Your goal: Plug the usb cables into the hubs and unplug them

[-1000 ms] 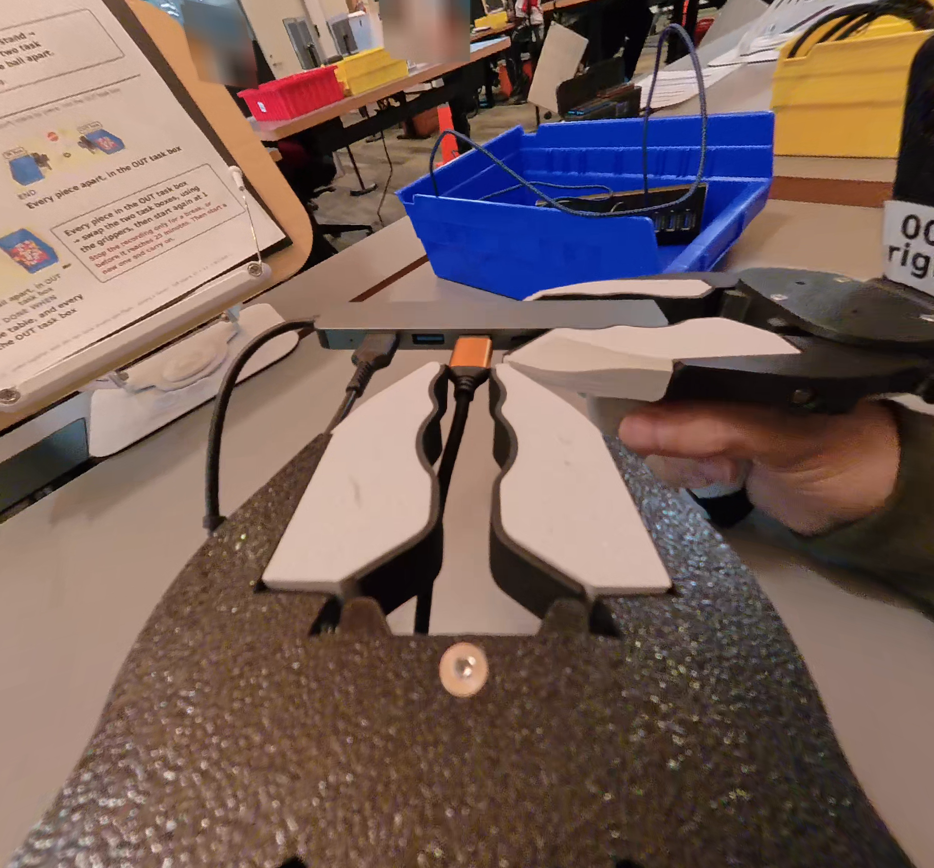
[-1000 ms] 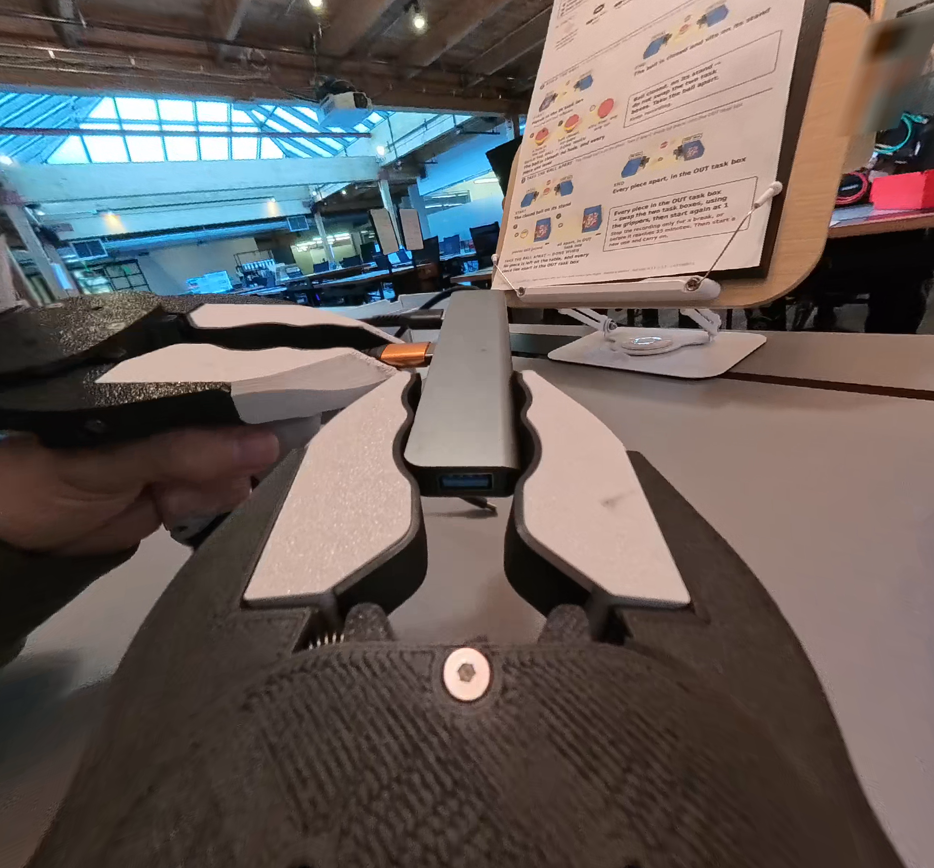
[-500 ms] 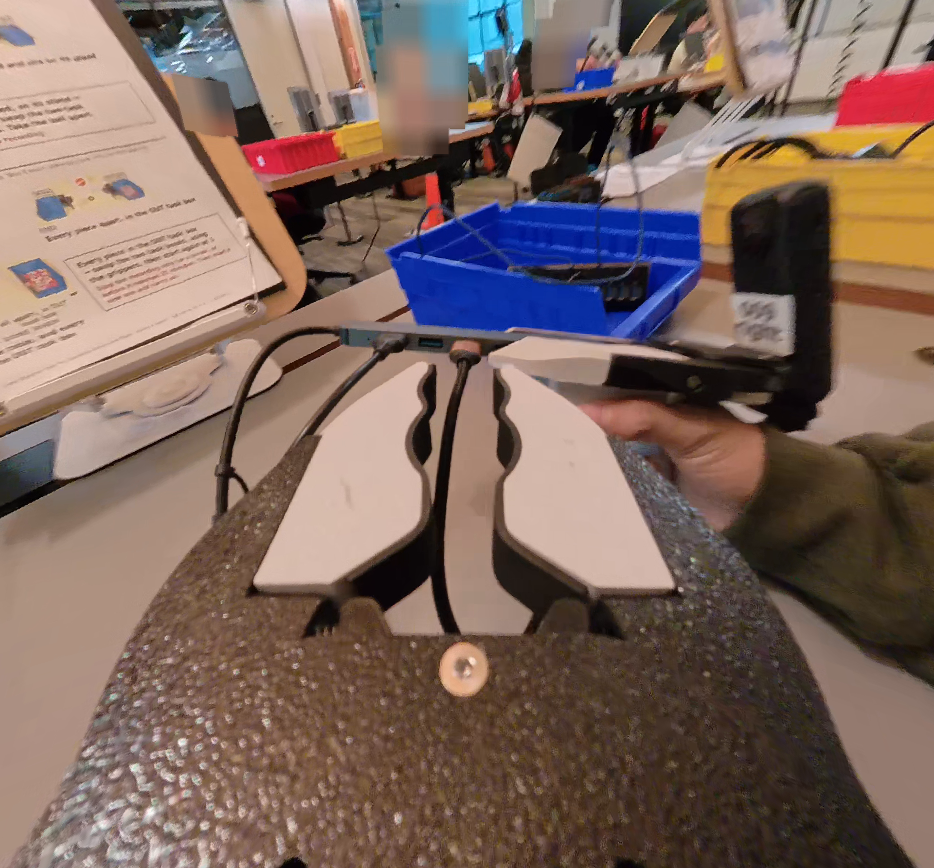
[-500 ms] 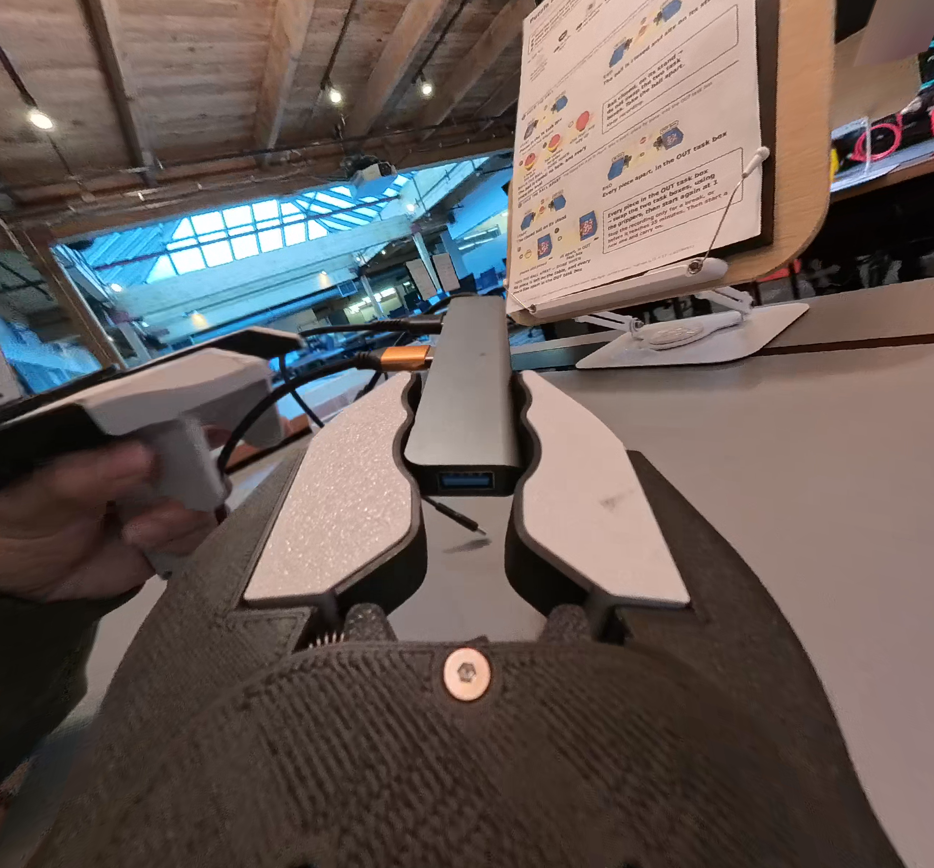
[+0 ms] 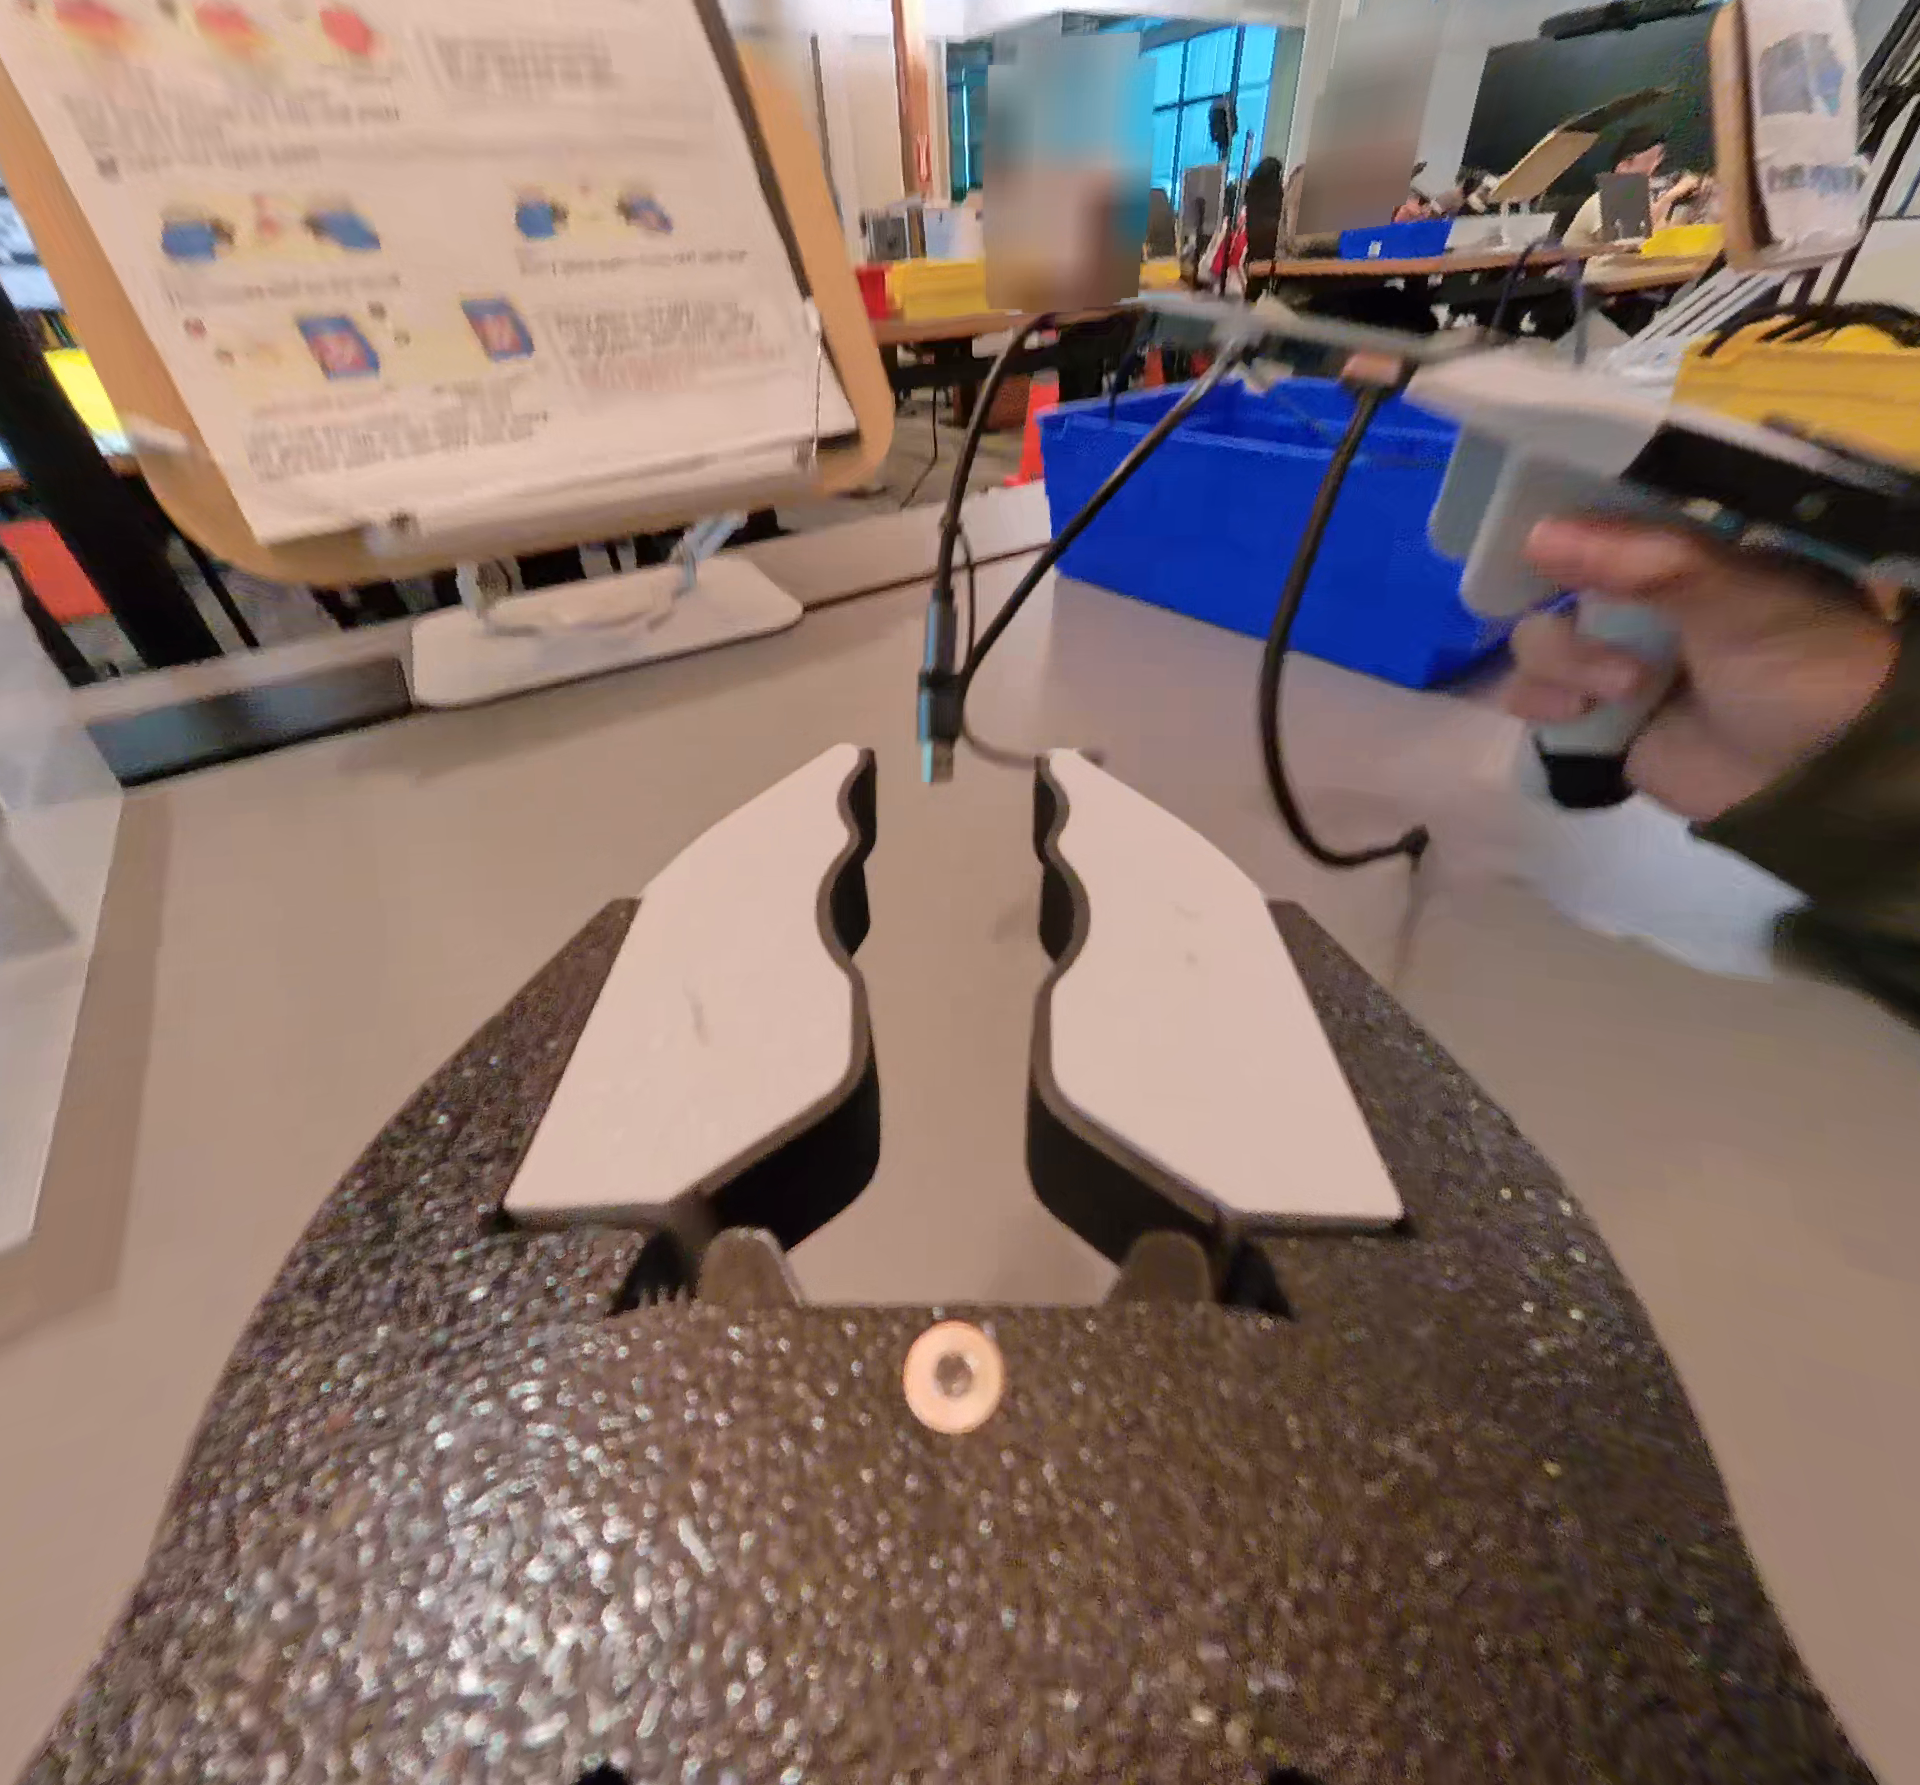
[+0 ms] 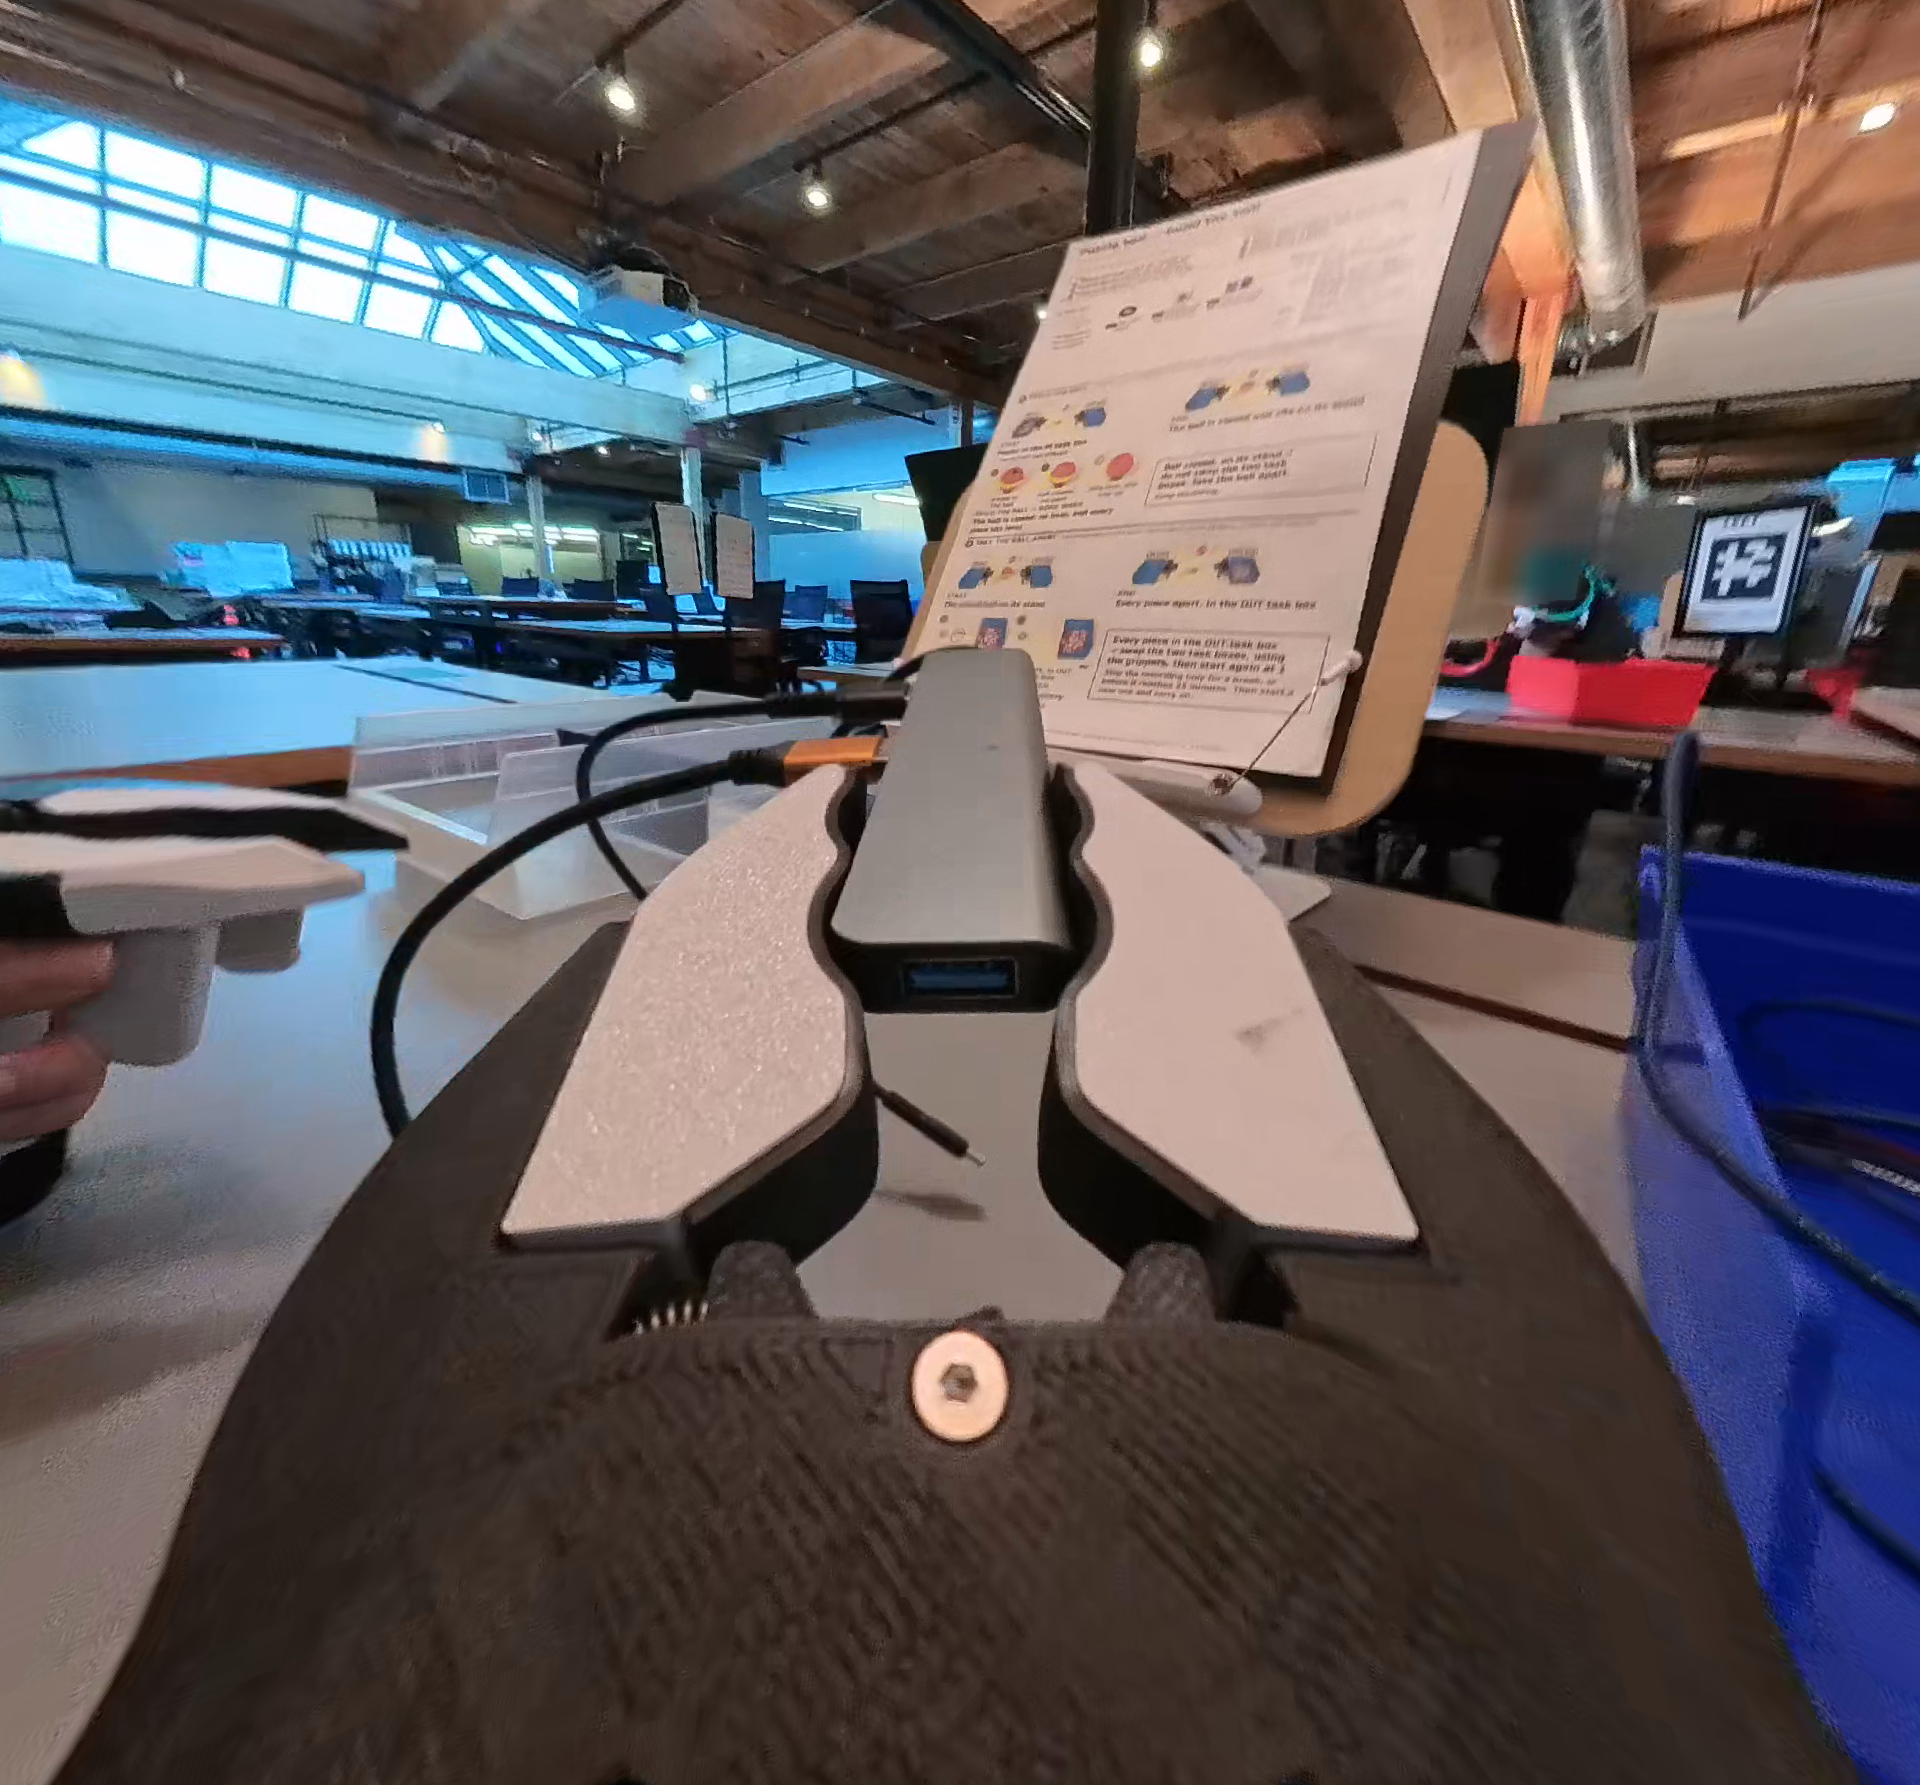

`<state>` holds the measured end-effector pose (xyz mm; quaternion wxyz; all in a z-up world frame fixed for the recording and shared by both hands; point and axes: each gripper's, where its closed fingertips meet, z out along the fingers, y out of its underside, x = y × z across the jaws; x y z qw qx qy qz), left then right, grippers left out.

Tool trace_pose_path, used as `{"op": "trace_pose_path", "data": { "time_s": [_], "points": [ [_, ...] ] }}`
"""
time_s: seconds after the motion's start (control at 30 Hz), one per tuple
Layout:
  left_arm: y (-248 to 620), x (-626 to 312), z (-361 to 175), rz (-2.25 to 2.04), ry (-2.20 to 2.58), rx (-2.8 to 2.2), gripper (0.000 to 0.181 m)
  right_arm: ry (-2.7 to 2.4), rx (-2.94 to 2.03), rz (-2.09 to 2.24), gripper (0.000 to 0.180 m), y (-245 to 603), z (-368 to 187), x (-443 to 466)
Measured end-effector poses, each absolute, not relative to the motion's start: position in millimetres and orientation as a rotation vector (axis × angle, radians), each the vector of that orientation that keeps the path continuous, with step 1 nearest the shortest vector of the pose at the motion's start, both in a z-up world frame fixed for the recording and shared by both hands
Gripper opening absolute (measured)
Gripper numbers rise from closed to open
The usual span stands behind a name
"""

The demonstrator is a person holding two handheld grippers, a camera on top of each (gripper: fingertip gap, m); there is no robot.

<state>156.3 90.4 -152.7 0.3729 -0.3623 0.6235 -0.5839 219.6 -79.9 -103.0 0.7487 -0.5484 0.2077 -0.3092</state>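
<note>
My right gripper (image 6: pixel 956 785) is shut on a slim grey USB hub (image 6: pixel 961 800) and holds it above the table. A black cable with an orange plug (image 6: pixel 831 755) sits in the hub's left side, and a second black cable (image 6: pixel 831 701) is plugged in farther along. In the left wrist view the hub (image 5: pixel 1309 333) is raised at the upper right and its cables hang down. A loose USB plug (image 5: pixel 938 727) dangles just beyond my left gripper (image 5: pixel 951 779), which is open and empty. The left gripper also shows in the right wrist view (image 6: pixel 177 868).
A blue bin (image 5: pixel 1226 509) with cables stands behind the hub, close on the right in the right wrist view (image 6: pixel 1766 1164). An instruction sheet on a stand (image 5: pixel 416 177) is at the far left. A clear acrylic holder (image 6: pixel 520 800) sits on the grey table (image 5: pixel 312 904). Left tips to right tips: about 20 centimeters.
My left gripper has let go of the orange-plug cable, opened and drawn back. My right gripper has lifted the hub and swung it toward the blue bin, with the cables hanging from it.
</note>
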Motion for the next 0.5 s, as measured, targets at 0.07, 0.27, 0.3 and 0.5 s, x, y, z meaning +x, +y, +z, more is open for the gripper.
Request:
{"op": "trace_pose_path", "data": {
  "time_s": [0.07,0.27,0.3,0.5],
  "points": [
    [97.3,156.2,-164.9,-1.507,1.613,-0.975,0.031,0.432,-1.202,-0.721,0.035,-80.9,-95.8,217.0],
    [102.3,160.0,-161.7,-1.560,1.601,-0.981,0.032,0.453,-1.231,-0.740,0.035,-82.8,-90.0,214.6],
    [101.5,160.1,-162.0,-1.560,1.608,-0.977,0.032,0.462,-1.229,-0.739,0.035,-84.1,-90.3,214.3],
    [97.1,154.5,-157.3,-1.544,1.593,-0.893,0.030,0.435,-1.266,-0.814,0.035,-91.6,-70.3,208.9]
  ]
}}
